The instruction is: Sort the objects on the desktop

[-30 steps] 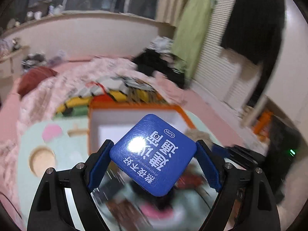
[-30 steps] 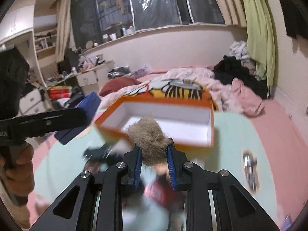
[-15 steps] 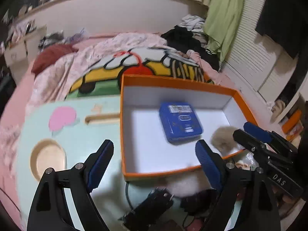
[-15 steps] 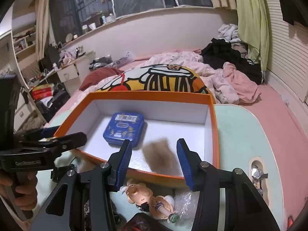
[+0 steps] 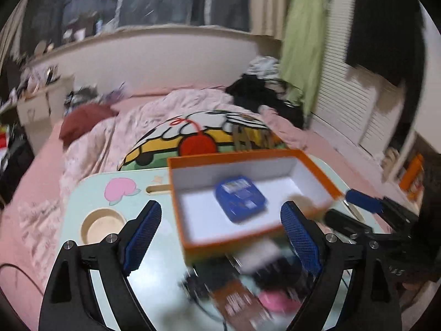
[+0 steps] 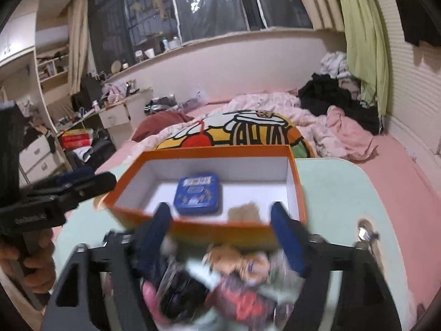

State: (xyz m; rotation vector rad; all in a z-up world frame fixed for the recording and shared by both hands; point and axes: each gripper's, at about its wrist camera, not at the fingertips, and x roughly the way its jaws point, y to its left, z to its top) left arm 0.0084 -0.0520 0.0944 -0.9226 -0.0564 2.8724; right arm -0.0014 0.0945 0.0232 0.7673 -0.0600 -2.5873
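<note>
Bedroom setting: pale green table (image 5: 91, 193) in front of a bed with pink bedding (image 6: 275, 104).

Orange box (image 6: 292, 165), white inside, stands on the table's far half. Inside it: blue tin (image 6: 198, 194) lying flat near the middle; brown furry tuft (image 6: 245, 211) just right of the tin, against the near wall.

Left gripper (image 5: 220, 226): jaws wide apart, holding nothing, near side of the box.

Right gripper (image 6: 220, 237): jaws wide apart, holding nothing, near the box's front wall.

Pile of small items (image 6: 220, 289) on the table's near side, blurred; one looks like a small doll (image 6: 237, 259).
</note>
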